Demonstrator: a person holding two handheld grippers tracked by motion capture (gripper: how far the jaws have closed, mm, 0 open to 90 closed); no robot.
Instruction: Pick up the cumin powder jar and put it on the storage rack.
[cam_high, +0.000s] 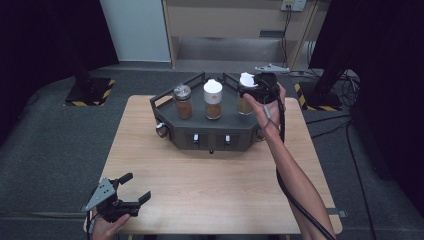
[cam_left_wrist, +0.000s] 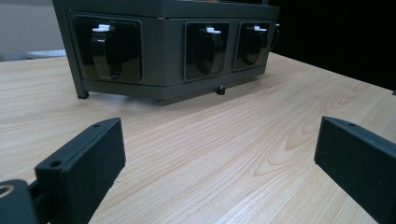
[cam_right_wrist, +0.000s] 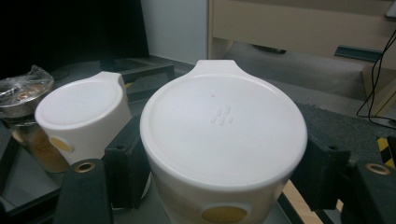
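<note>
A dark grey rack stands at the back of the wooden table and carries three spice jars. My right gripper is shut on the white-lidded jar at the rack's right end. In the right gripper view its jaws press both sides of that jar, just below the lid. A second white-lidded jar stands in the middle, and a clear-topped jar on the left. My left gripper rests open at the table's near left corner, with nothing between its jaws.
The rack's front wall has three recessed black switches with white tips and a small knob below. Bare wood lies between the left gripper and the rack. Dark curtains, stand bases and floor cables surround the table.
</note>
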